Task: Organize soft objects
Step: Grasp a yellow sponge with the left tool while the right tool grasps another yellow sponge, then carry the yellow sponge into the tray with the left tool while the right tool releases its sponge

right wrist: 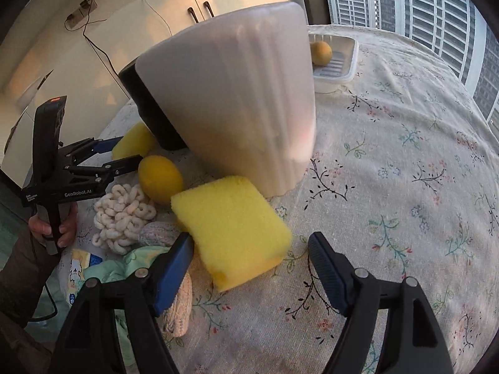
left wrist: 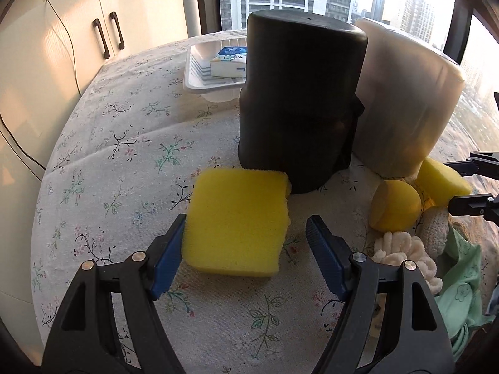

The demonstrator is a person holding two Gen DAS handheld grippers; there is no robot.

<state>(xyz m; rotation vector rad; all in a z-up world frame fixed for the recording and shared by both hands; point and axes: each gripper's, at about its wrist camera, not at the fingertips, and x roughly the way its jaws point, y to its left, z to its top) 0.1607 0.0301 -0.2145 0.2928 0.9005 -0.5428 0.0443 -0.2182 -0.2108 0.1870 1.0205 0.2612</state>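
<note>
Two yellow sponge blocks lie on the counter (left wrist: 124,143), which is covered in a floral cloth, one on each side of the black bin (left wrist: 299,99) that stands upside down with a white bin (left wrist: 408,99) touching it. The sponge left of the black bin (left wrist: 238,221) sits between the spread fingers of the left gripper (left wrist: 246,243); one pad touches its edge, the other stands clear. The second sponge (right wrist: 232,227), porous and slightly dented, lies in front of the white bin between the parted fingers of the right gripper (right wrist: 249,255), tilted, not pinched. Between the two sponges there is one yellow ball (right wrist: 159,179), one cream looped cloth (right wrist: 123,215), and a green cloth (right wrist: 124,263) near the counter's edge. Behind the bins I count two white trays: one (left wrist: 199,78) holds a tissue pack (left wrist: 229,60), the other (right wrist: 340,62) an orange ball (right wrist: 321,52). To the right of the white bin the cloth lies open.
</note>
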